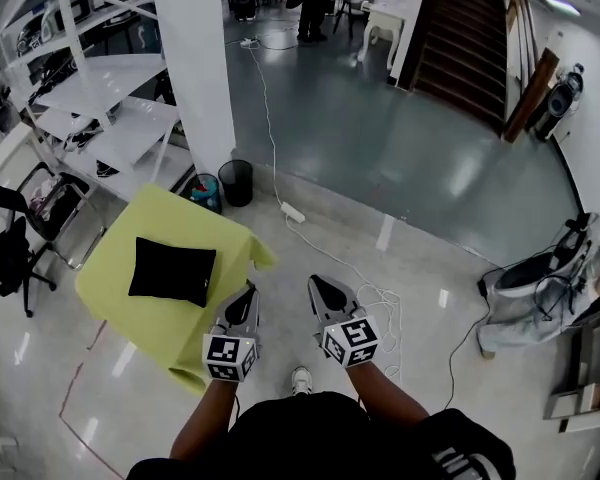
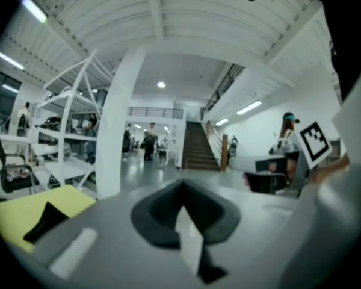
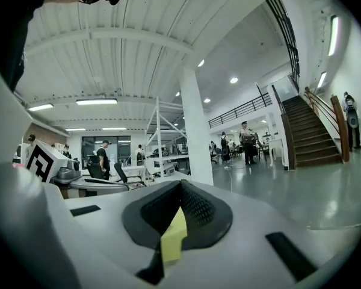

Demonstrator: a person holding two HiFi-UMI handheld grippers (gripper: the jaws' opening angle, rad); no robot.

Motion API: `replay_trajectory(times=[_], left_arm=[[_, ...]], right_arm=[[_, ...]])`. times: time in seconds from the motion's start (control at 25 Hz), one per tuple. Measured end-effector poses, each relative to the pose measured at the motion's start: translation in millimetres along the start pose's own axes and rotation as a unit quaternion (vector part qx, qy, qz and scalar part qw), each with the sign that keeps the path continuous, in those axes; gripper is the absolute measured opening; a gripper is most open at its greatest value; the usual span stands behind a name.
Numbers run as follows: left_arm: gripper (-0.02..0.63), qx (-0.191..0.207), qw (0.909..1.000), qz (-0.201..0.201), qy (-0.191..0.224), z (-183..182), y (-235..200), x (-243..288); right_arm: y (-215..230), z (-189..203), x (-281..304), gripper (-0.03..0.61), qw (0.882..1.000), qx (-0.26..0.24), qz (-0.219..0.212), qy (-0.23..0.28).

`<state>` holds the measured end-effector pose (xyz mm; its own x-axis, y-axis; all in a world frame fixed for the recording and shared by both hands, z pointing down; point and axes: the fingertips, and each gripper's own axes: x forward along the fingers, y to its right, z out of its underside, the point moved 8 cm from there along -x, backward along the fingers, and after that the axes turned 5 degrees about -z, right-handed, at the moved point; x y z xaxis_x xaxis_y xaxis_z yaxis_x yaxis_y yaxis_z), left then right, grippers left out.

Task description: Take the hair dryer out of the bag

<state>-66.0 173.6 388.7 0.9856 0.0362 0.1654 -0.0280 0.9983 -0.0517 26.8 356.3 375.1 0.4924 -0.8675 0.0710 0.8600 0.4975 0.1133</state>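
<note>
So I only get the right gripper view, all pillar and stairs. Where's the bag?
Observer: The head view shows a black bag lying on a yellow-green table, off to the left of your right gripper.
Operator: Is anything touching it?
Observer: No. The left gripper is nearer, but apart from it.
Operator: Is that one open?
Observer: Its own view shows the jaws together, with nothing held.

Lighting: bright and even, from ceiling strips (image 3: 96,102) and spots. The glossy floor (image 1: 450,168) carries pale reflections. All views bow strongly at the edges, and both gripper views darken to black corners. The left gripper view is soft throughout, the left claw (image 2: 182,188) blurred. The right gripper view is sharper.
</note>
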Motion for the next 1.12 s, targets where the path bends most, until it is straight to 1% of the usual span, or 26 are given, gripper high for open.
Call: replay_trajectory(times=[0.16,0.32,0.52,0.68,0.84,1.12], left_arm=[[0.006,0.003,0.9999,-0.013,-0.002,-5.8,7.9,18.1],[0.006,0.003,0.9995,-0.031,-0.007,-9.5,6.2,35.4],[0.006,0.002,0.9983,-0.055,-0.019,-7.0,1.7,41.5],[0.006,-0.004,0.9969,-0.073,-0.027,-6.1,-6.5,39.5],[0.006,-0.014,0.9954,-0.093,-0.02,-8.2,-21.5,41.8],[0.006,-0.019,0.9945,-0.103,-0.013,-11.1,-59.9,46.7]], right_arm=[[22.1,-4.6,6.0,0.006,1.0,0.002,-0.014,-0.002],[42.2,-7.0,14.7,0.006,1.0,0.006,-0.026,-0.001],[54.0,-3.1,24.6,0.006,0.998,0.0,-0.054,-0.011],[52.8,0.3,34.5,0.006,0.997,0.003,-0.071,-0.017],[48.0,-2.8,50.3,0.006,0.996,-0.001,-0.087,-0.021],[34.5,-11.9,95.2,0.006,0.994,-0.014,-0.103,-0.023]])
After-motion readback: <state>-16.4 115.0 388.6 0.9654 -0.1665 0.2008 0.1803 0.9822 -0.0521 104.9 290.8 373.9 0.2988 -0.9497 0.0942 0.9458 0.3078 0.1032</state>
